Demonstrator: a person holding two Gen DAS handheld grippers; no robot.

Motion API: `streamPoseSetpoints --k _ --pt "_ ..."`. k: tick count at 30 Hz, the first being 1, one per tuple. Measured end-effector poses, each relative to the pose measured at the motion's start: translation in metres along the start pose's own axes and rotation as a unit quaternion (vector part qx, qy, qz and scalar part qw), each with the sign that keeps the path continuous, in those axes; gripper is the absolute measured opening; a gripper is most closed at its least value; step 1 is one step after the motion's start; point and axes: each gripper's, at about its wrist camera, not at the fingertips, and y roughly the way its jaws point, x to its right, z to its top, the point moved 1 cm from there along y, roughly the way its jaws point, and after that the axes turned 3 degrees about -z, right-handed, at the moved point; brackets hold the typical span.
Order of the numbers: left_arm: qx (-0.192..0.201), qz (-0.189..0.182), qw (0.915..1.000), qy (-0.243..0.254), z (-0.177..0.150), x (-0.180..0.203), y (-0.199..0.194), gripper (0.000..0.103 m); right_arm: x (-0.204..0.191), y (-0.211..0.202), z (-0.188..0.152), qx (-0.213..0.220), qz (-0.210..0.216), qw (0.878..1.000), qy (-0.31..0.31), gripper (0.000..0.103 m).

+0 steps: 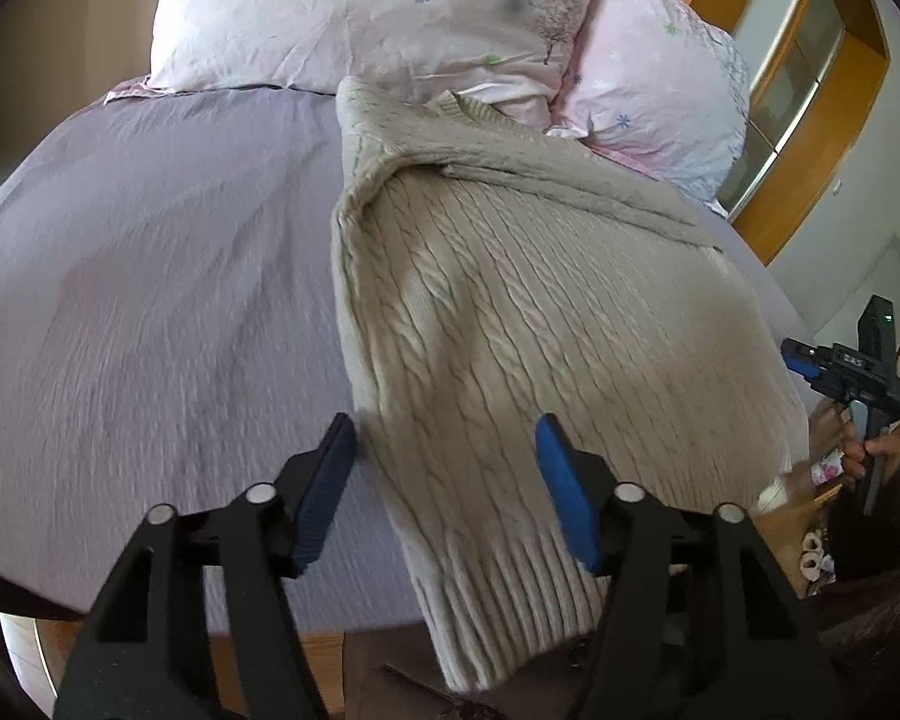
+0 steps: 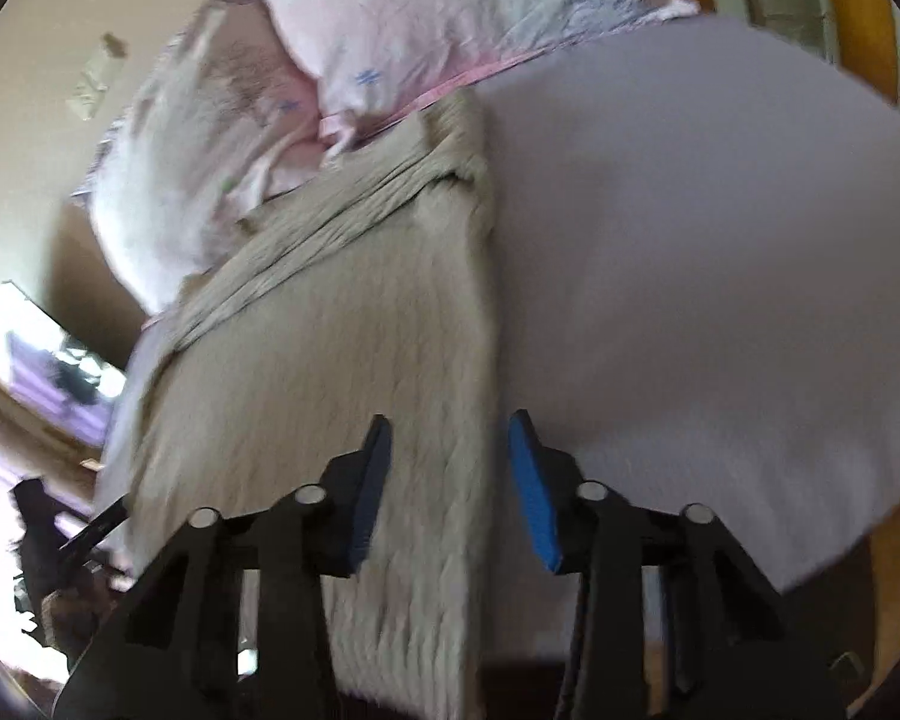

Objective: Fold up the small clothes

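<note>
A beige cable-knit sweater lies lengthwise on the lilac bed sheet, a sleeve folded across its upper part and its ribbed hem hanging over the near bed edge. My left gripper is open and empty, hovering above the sweater's lower left edge. In the right wrist view, the sweater shows blurred, and my right gripper is open and empty above its right edge. The right gripper also shows in the left wrist view, held in a hand at the far right, off the sweater.
Two pink floral pillows lie at the head of the bed, touching the sweater's top. A wooden-framed cabinet stands at the back right. Bare sheet spreads beside the sweater. Wood floor lies beyond the near bed edge.
</note>
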Motion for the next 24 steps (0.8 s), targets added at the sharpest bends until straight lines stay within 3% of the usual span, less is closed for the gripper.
streamPoseSetpoints --k 3,4,5,8,11,16,21,24 --pt "0.0 0.006 1.0 0.0 -0.01 0.004 -0.004 0.031 -0.003 0.0 -0.021 -0.021 0.06 0.998 0.001 0.02" --pt "-0.003 0.002 1.0 -0.006 -0.012 0.004 -0.004 0.016 -0.003 0.001 -0.026 -0.028 0.077 0.997 0.004 0.017" --pt "-0.006 -0.003 0.9999 -0.011 -0.013 0.004 -0.004 0.012 -0.003 0.003 -0.03 -0.037 0.095 0.995 0.008 0.013" --pt "-0.01 -0.01 0.9998 -0.016 -0.013 0.003 -0.003 0.009 -0.009 0.006 -0.032 -0.047 0.134 0.99 0.007 0.01" --pt "-0.009 -0.04 0.9989 -0.02 -0.005 0.002 -0.002 0.008 -0.017 -0.003 -0.014 -0.013 0.197 0.98 0.015 0.008" --pt "0.042 -0.109 0.9924 -0.037 0.057 -0.007 -0.005 0.008 -0.031 -0.008 0.06 0.065 0.268 0.96 0.046 0.008" --pt "0.11 -0.104 0.9853 -0.079 0.162 -0.032 0.035 0.008 -0.033 0.048 0.159 0.106 0.256 0.953 0.123 0.008" --pt "0.118 -0.068 0.9793 -0.15 0.211 -0.062 0.091 0.009 -0.016 0.11 0.196 0.095 0.184 0.954 0.215 0.011"
